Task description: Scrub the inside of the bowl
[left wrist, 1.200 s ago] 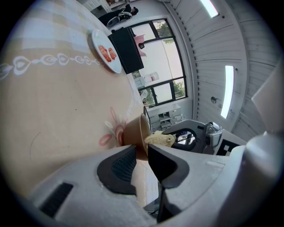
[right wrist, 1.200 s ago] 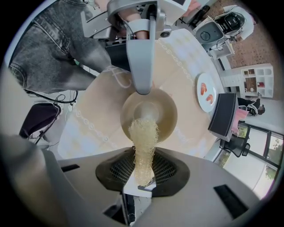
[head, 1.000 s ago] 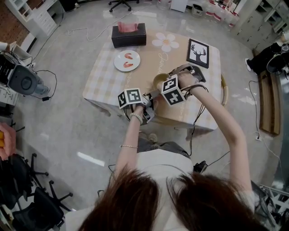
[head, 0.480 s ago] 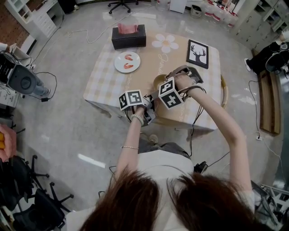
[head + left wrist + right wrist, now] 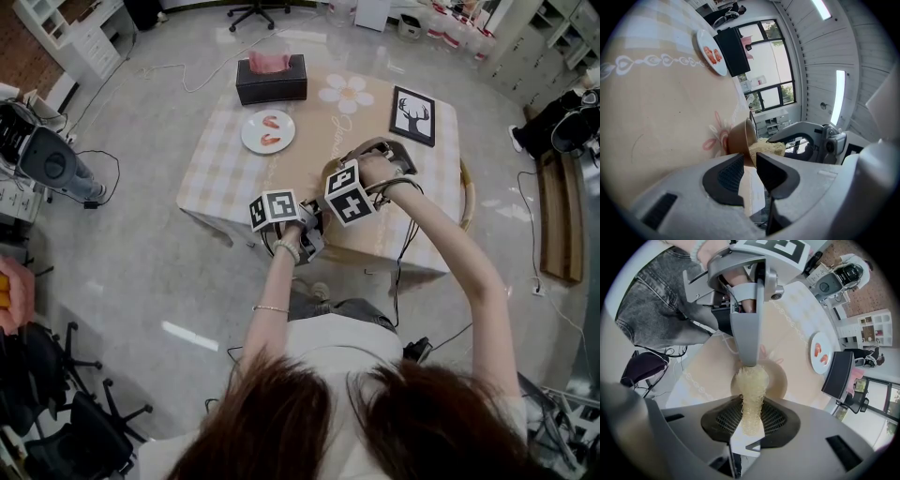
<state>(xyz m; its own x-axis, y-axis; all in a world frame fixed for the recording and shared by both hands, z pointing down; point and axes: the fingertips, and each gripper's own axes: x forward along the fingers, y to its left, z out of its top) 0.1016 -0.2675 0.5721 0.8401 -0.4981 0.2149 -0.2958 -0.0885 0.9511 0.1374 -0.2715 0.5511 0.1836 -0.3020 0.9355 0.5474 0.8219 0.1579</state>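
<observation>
Scrubber (image 5: pixel 751 390), pale, fibrous, tight in right hand-held gripper (image 5: pixel 750 427); smooth tan bowl (image 5: pixel 737 138) rim tight in left hand-held gripper (image 5: pixel 749 171)

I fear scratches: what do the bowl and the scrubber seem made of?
The bowl: smooth, matte tan with a thin rim, perhaps plastic or ceramic. The scrubber: a pale yellow tangle of fine fibres, likely loofah or plastic mesh, not metal.

Both forearms stretched forward, hands close together. Left hand-held gripper (image 5: pixel 750 169): jaws narrow, pinching bowl (image 5: pixel 737 139) rim. Right hand-held gripper (image 5: pixel 749 425): faces the left one, jaws clamped on mesh scrubber (image 5: pixel 751 387).
</observation>
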